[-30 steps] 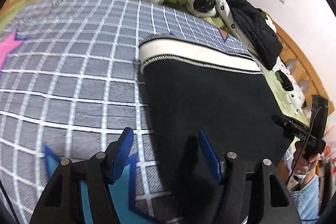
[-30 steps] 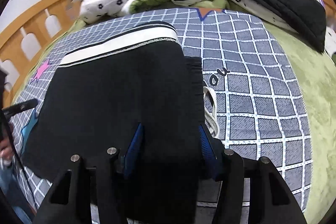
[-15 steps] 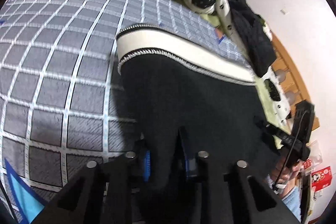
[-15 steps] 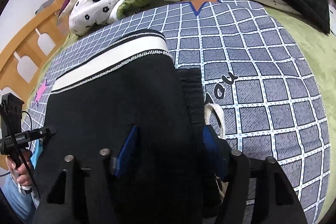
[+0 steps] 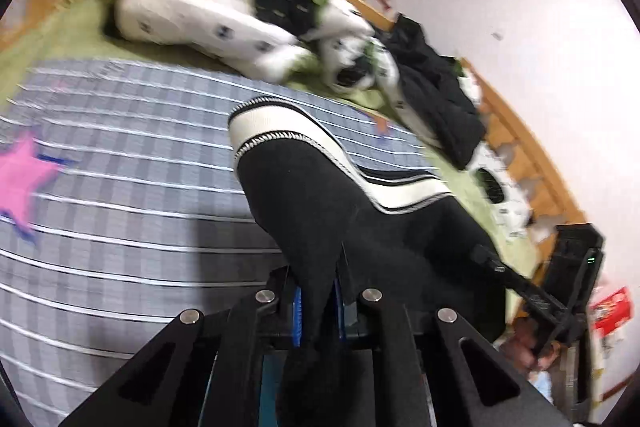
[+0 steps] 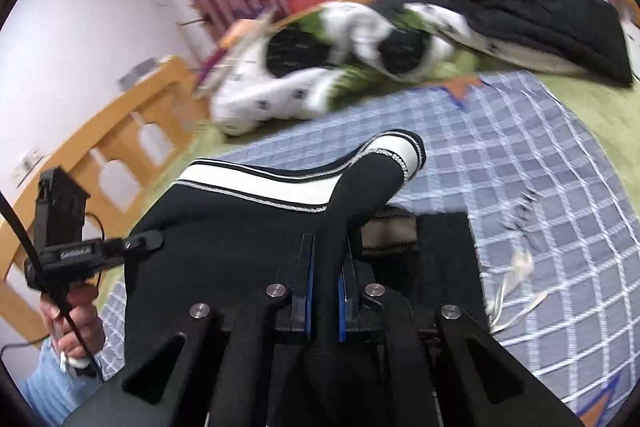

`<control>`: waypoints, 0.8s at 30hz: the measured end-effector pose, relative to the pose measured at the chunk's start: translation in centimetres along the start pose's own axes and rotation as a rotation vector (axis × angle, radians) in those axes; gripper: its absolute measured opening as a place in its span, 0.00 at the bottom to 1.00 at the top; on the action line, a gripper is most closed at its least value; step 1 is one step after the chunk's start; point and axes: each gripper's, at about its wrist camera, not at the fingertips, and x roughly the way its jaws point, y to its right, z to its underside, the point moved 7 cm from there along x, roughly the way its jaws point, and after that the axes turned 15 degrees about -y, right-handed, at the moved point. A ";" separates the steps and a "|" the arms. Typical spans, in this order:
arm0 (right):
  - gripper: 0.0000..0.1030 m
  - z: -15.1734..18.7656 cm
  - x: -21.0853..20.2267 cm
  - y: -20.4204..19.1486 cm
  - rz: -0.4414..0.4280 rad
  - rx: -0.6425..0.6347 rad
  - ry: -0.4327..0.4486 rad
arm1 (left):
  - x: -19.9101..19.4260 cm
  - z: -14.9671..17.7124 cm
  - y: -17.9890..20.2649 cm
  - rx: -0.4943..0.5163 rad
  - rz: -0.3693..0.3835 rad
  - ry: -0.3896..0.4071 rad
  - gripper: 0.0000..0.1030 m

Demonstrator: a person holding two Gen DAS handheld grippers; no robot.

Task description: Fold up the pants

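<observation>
- Two grippers, left gripper (image 5: 318, 311) and right gripper (image 6: 324, 303): fingers just closed, each pinching black cloth.
- Pants (image 5: 320, 195): between and beyond the fingers, draping to the bed (image 5: 120, 187); soft, light, limp; best gripped at the edges.

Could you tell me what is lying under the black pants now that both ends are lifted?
Under the black pants lies the grey checked blanket; beneath their raised right side a folded dark layer with a ribbed band shows. What lies under the middle is covered.

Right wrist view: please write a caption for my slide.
Right gripper shut on black pants, lifting them above the checked blanket.
</observation>
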 end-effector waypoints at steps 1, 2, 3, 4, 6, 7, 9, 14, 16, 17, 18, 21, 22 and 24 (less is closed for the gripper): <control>0.08 0.0 0.4 -1.2 -0.031 -0.004 -0.006 | -0.2 0.0 -1.1 -0.006 -0.023 -0.009 0.11; 0.08 0.2 0.9 -2.0 -0.057 -0.006 -0.024 | -0.2 0.3 -2.9 -0.016 -0.061 -0.027 0.12; 0.08 0.6 1.9 -2.6 -0.064 -0.009 -0.054 | 0.2 0.6 -4.1 -0.022 -0.090 -0.041 0.12; 0.09 1.0 3.0 -2.8 -0.056 -0.009 -0.084 | 1.0 1.2 -5.7 -0.031 -0.130 -0.066 0.13; 0.09 2.3 5.9 -2.4 0.001 -0.016 -0.175 | 3.7 3.0 -8.8 -0.077 -0.169 -0.149 0.18; 0.12 3.2 7.8 -1.7 0.049 -0.010 -0.226 | 4.6 3.9 -10.0 -0.106 -0.191 -0.174 0.21; 0.19 5.0 9.9 -0.4 0.151 -0.025 -0.279 | 5.0 4.7 -11.1 -0.133 -0.199 -0.159 0.25; 0.19 6.5 8.6 -0.3 0.160 -0.105 -0.294 | 3.3 5.0 -11.1 -0.122 -0.235 -0.106 0.50; 0.22 6.7 7.2 -0.2 0.150 -0.105 -0.279 | 2.9 5.8 -11.3 -0.121 -0.229 -0.099 0.52; 0.24 7.1 6.7 -0.3 0.132 -0.108 -0.273 | 2.9 6.2 -11.2 -0.115 -0.227 -0.101 0.52; 0.28 7.5 6.7 -0.6 0.120 -0.111 -0.271 | 2.9 6.4 -11.2 -0.109 -0.234 -0.100 0.52; 0.16 7.8 7.9 -0.6 0.184 -0.134 -0.254 | 2.6 7.0 -11.2 -0.109 -0.259 -0.087 0.52; 0.10 8.0 7.5 -0.8 0.172 -0.141 -0.240 | 2.3 7.1 -11.1 -0.113 -0.248 -0.082 0.52; 0.09 7.7 6.1 -1.1 0.072 -0.107 -0.215 | 1.6 7.4 -10.6 -0.109 -0.205 -0.069 0.52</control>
